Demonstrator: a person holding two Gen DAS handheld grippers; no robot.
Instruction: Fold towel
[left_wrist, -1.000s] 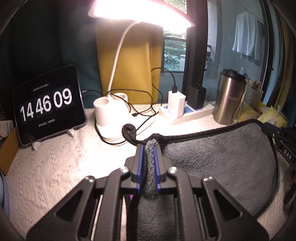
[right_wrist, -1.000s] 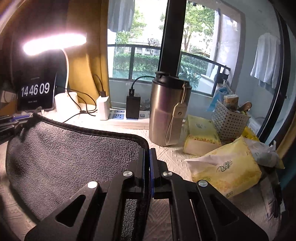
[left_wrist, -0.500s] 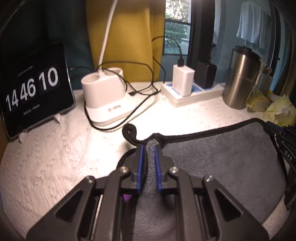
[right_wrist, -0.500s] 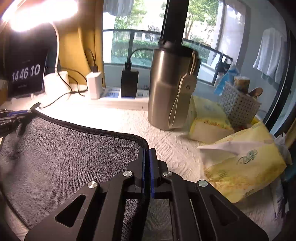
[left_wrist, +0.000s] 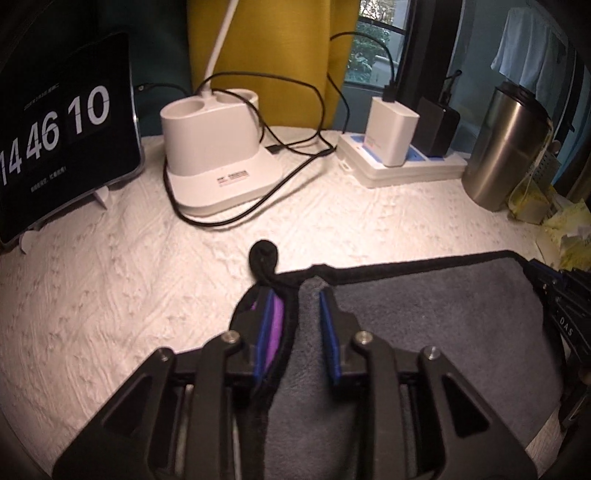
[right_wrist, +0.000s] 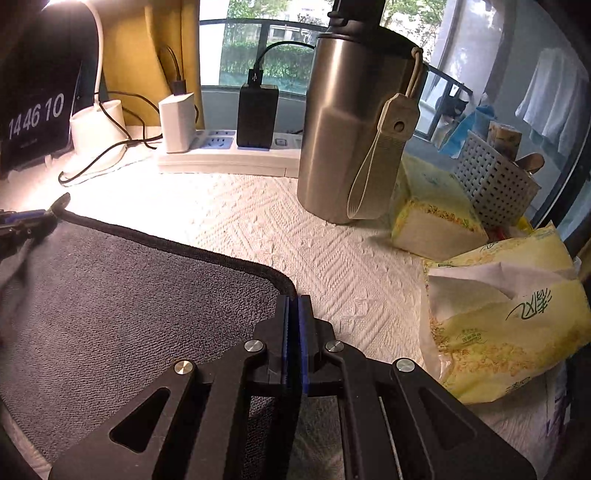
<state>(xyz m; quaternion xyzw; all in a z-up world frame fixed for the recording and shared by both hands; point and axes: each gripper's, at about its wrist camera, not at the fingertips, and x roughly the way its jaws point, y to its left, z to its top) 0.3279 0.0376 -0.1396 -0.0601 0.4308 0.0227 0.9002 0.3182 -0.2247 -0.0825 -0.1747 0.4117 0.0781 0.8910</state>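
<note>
A grey towel (left_wrist: 424, 314) with a black hem lies on the white textured table cover (left_wrist: 110, 277); it also shows in the right wrist view (right_wrist: 129, 295). My left gripper (left_wrist: 297, 299) is open at the towel's far left corner, with the cloth loose between its jaws and the black hanging loop (left_wrist: 264, 254) just ahead. My right gripper (right_wrist: 293, 302) is shut on the towel's far right corner. Each gripper shows at the edge of the other's view.
A clock tablet (left_wrist: 55, 129), a white lamp base (left_wrist: 218, 147) with cables and a power strip (left_wrist: 402, 162) stand at the back. A steel flask (right_wrist: 354, 122), tissue packs (right_wrist: 509, 314) and a white basket (right_wrist: 495, 181) crowd the right side.
Both grippers moved forward and down, bringing the towel's far edge to the table. The left gripper's jaws opened and let go of the corner. The right gripper stayed shut.
</note>
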